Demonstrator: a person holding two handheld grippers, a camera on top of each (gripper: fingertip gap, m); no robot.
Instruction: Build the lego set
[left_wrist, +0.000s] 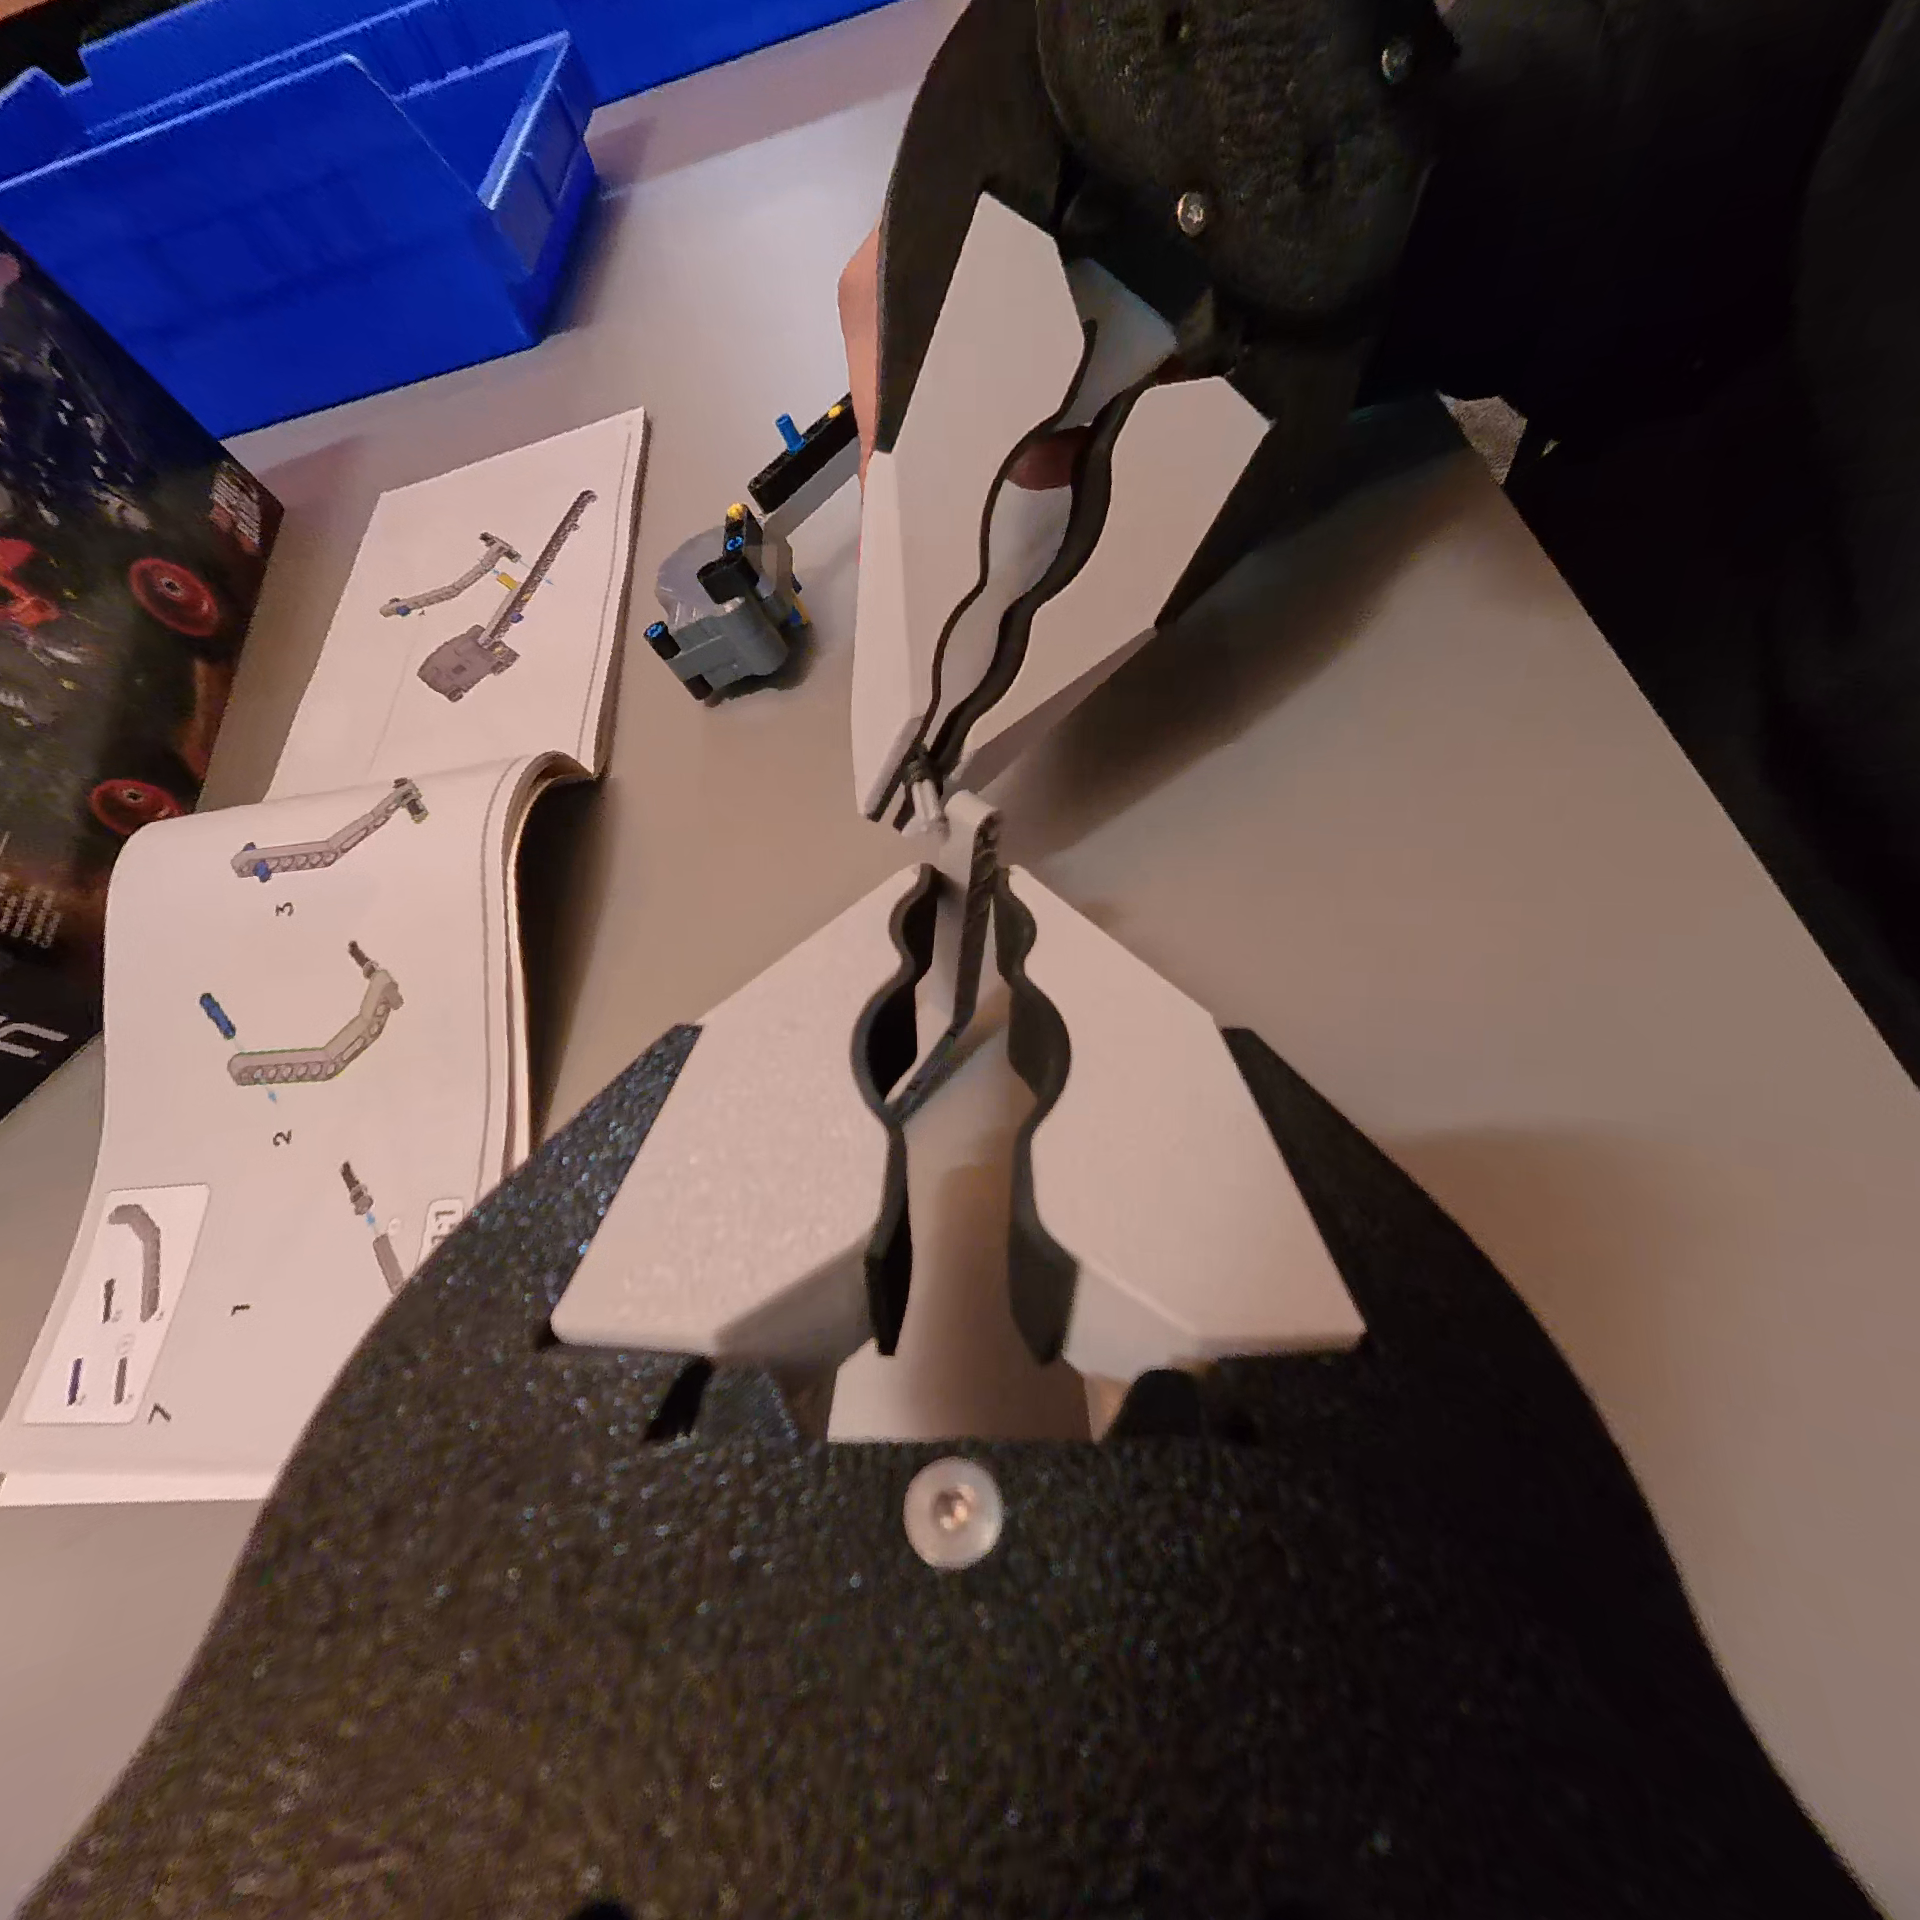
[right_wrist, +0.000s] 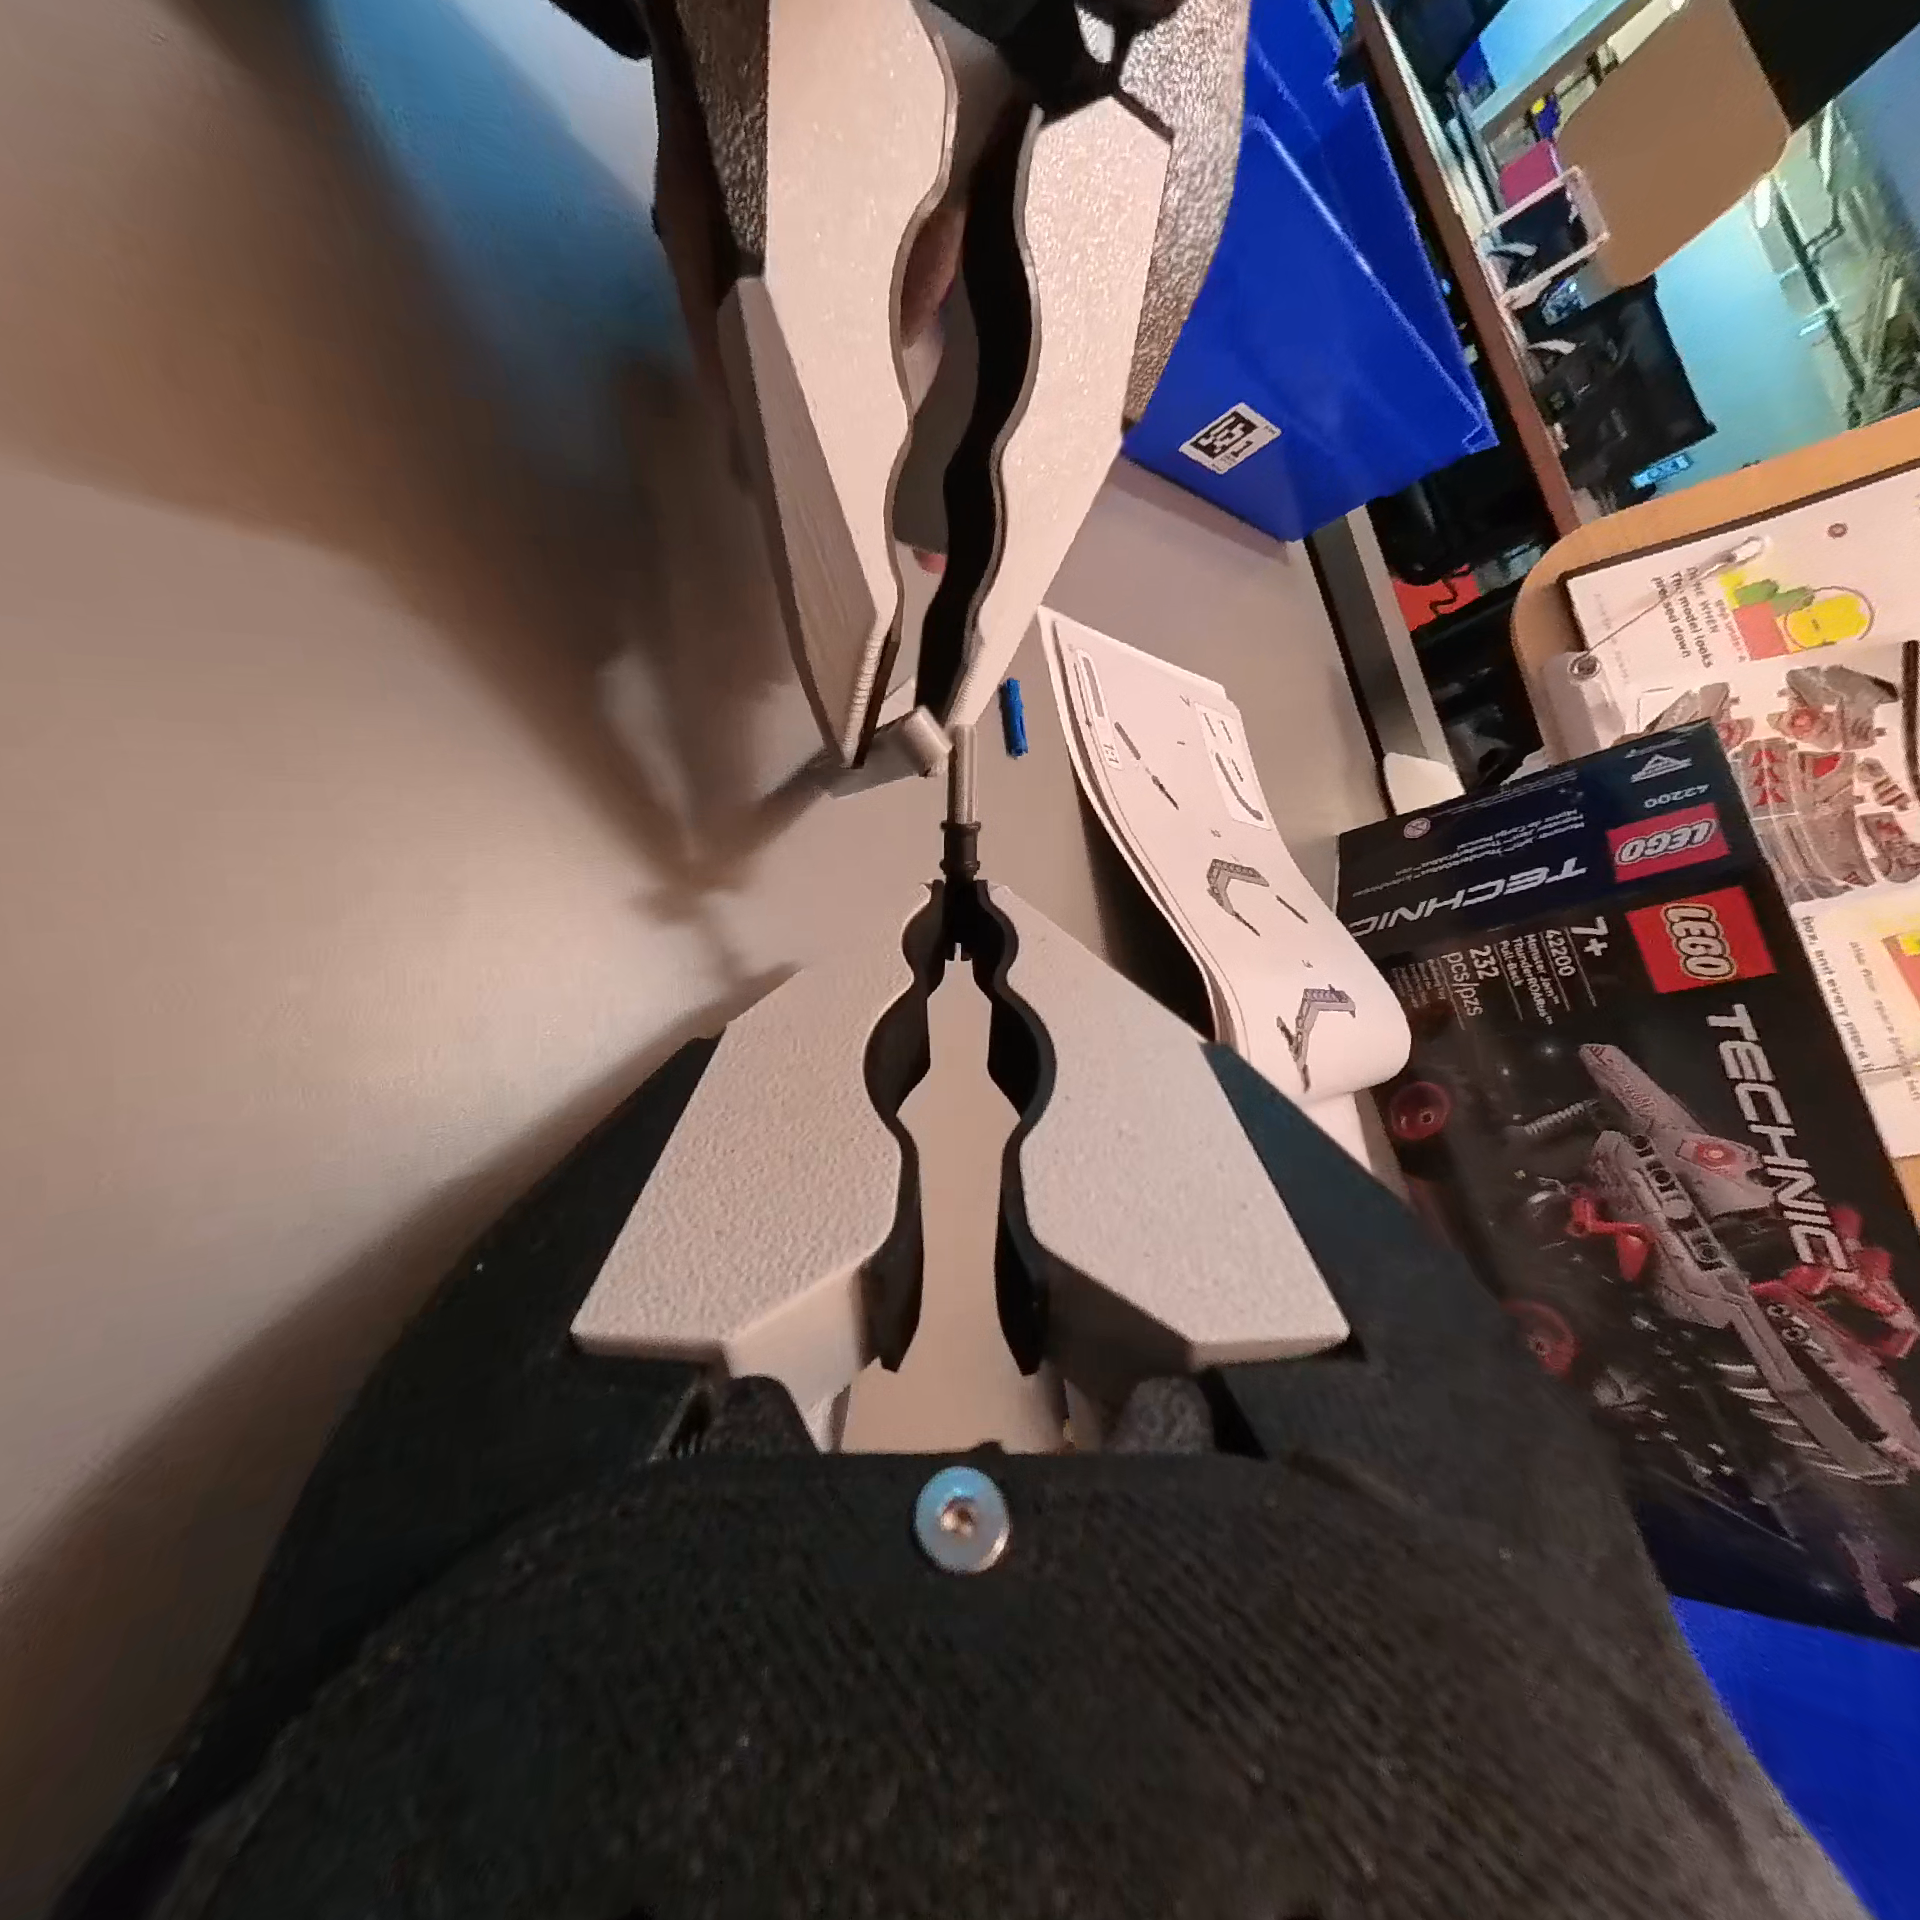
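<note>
At far left of the grey table (left_wrist: 1351, 790), a dark printed set box (left_wrist: 94, 582) bears writing beside an open white instruction booklet (left_wrist: 312, 1039) and a grey-and-black partial assembly (left_wrist: 727, 613). Mid-air, the left gripper (left_wrist: 961, 883) clamps a flat grey beam (left_wrist: 977, 831), mostly hidden edge-on. Tip to tip opposite, the right gripper (right_wrist: 961, 914) pinches a black-and-grey axle pin (right_wrist: 963, 800).

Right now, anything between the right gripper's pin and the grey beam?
Nothing visible. The pin, held in the right gripper, has its tip right beside the end of the grey beam in the left gripper.
</note>
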